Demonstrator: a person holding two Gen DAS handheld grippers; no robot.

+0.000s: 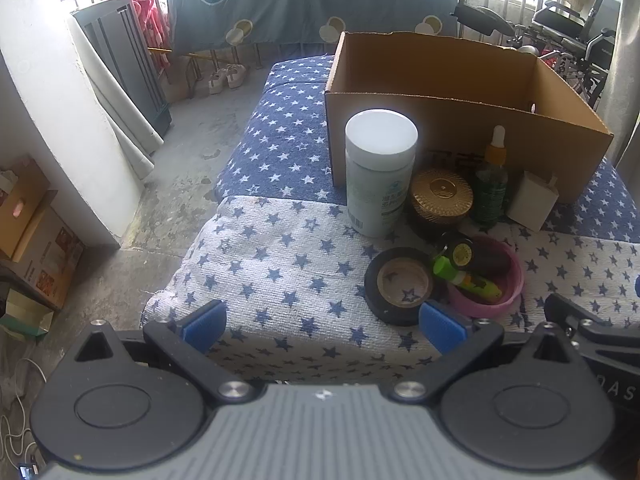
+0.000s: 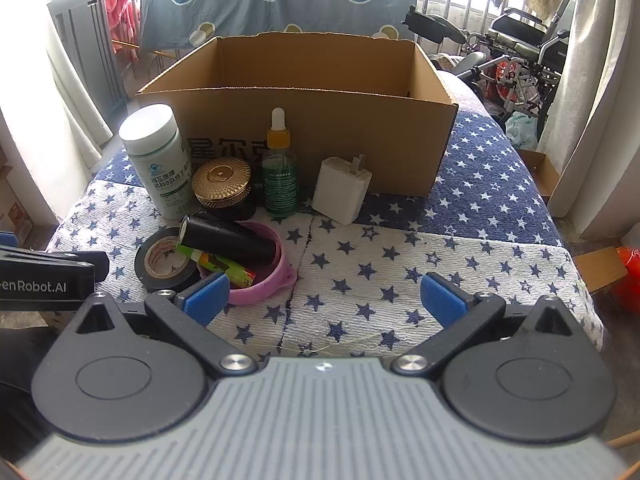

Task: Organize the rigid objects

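An open cardboard box (image 2: pixel 320 136) (image 1: pixel 460 76) stands at the back of the star-patterned table. In front of it stand a white bottle (image 2: pixel 160 160) (image 1: pixel 380 176), a gold-lidded jar (image 2: pixel 222 184) (image 1: pixel 440 200), a green dropper bottle (image 2: pixel 279 172) (image 1: pixel 492 184) and a white charger (image 2: pixel 342 190) (image 1: pixel 534 200). A black tape roll (image 2: pixel 164 264) (image 1: pixel 400 284) lies beside a pink bowl (image 2: pixel 272 280) (image 1: pixel 508 280) holding a black tube (image 2: pixel 232 240) and a green marker (image 2: pixel 220 264). My left gripper (image 1: pixel 322 326) and right gripper (image 2: pixel 326 300) are open and empty, hovering before the objects.
The table (image 2: pixel 440 260) is covered with a blue and white star cloth. A wheelchair (image 2: pixel 520 52) stands at the back right. Boxes (image 1: pixel 36 240) sit on the floor at the left. A grey panel (image 1: pixel 124 68) leans on the wall.
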